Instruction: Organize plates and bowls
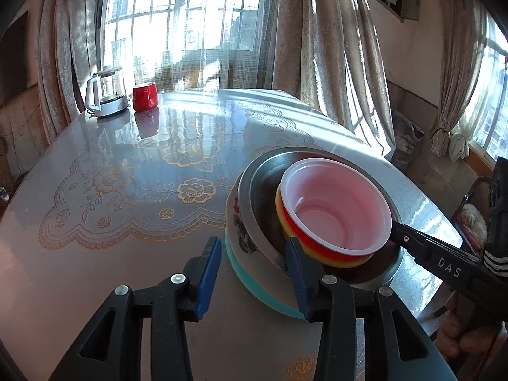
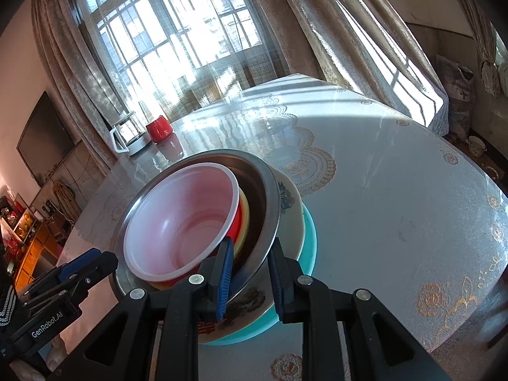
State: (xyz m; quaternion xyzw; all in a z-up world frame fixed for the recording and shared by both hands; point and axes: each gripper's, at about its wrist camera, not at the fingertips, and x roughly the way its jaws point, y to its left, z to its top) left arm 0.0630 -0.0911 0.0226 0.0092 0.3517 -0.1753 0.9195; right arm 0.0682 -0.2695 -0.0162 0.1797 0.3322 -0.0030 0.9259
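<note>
My left hand-held gripper [image 1: 254, 273] is spread at the near edge of the stack, pads off it. My right hand-held gripper [image 2: 250, 277] straddles the steel bowl [image 2: 270, 216] rim; can't tell if it pinches. Red bowl [image 1: 336, 212] sits nested in the steel bowl, over floral plate [image 1: 244, 235] and teal plate [image 1: 254, 285]. Beyond the stack on the worktop [image 1: 143, 190]: red mug [image 1: 145, 96], kettle [image 1: 106, 93].

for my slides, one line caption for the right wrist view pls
Right gripper open astride the steel bowl's rim, red plastic bowl nested inside, atop stacked plates.
</note>
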